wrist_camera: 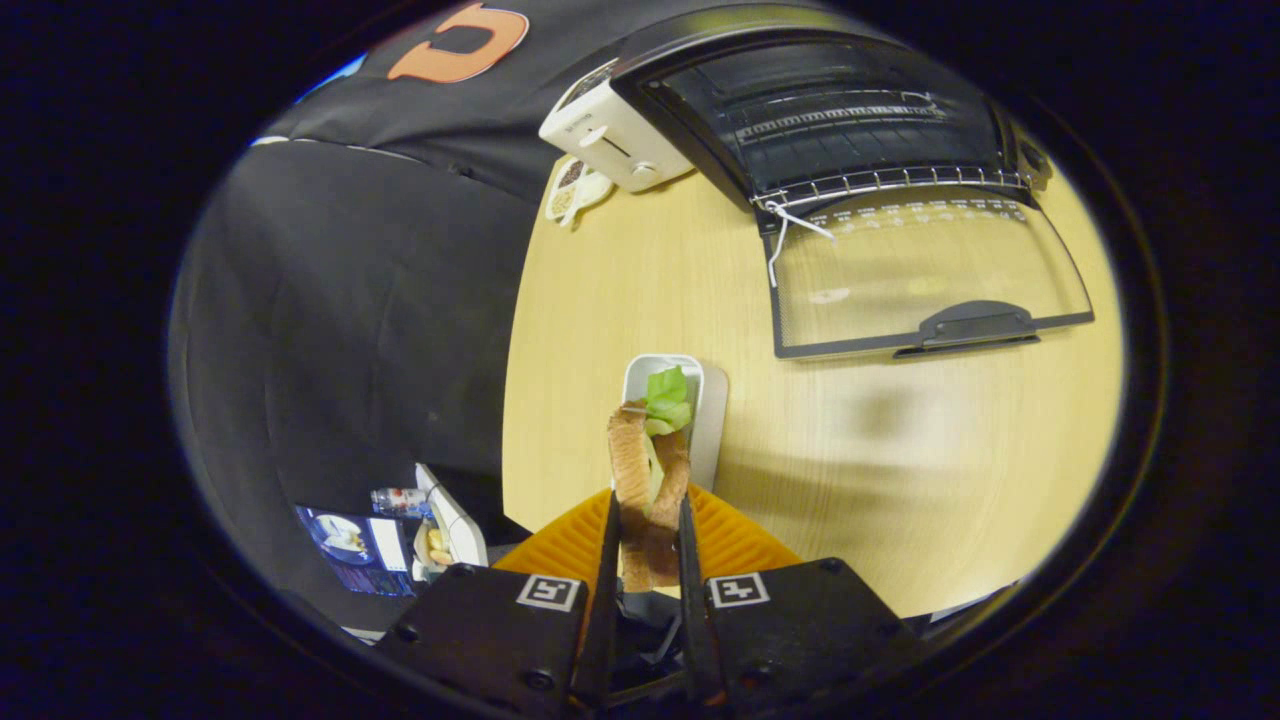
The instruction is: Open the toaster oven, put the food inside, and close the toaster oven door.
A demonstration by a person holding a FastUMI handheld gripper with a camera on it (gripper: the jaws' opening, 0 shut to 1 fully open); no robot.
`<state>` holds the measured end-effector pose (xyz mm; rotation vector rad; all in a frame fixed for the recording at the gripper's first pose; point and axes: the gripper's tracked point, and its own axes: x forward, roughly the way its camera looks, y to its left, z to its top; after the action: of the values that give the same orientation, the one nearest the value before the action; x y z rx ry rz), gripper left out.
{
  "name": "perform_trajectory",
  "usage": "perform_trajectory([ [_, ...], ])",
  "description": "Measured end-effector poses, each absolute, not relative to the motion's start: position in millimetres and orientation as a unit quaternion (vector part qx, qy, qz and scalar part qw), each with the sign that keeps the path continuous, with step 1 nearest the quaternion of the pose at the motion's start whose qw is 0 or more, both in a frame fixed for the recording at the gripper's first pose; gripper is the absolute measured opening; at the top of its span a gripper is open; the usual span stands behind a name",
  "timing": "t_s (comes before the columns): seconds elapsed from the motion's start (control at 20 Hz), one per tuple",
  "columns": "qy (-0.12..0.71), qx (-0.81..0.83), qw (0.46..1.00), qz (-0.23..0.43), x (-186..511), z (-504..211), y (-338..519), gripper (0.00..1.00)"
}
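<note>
Gripping sandwich [650,480] in gripper [647,540], toaster oven [830,110] open, rack bare

Bare worktop [860,450] lies free up to the toaster oven [830,110]; its lowered door [920,270] blocks the front.

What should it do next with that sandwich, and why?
Probably carry the sandwich forward toward the toaster oven. The gripper is shut on it above the white tray, and the oven door already lies open on the table, the rack inside bare.
</note>
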<state>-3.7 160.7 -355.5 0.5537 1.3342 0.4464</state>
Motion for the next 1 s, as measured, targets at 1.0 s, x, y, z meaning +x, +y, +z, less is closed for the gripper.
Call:
perform_trajectory([
  [1.0, 0.490, 0.379, 0.737, 0.270, 8.7, -271.7, 138.6, 0.32],
])
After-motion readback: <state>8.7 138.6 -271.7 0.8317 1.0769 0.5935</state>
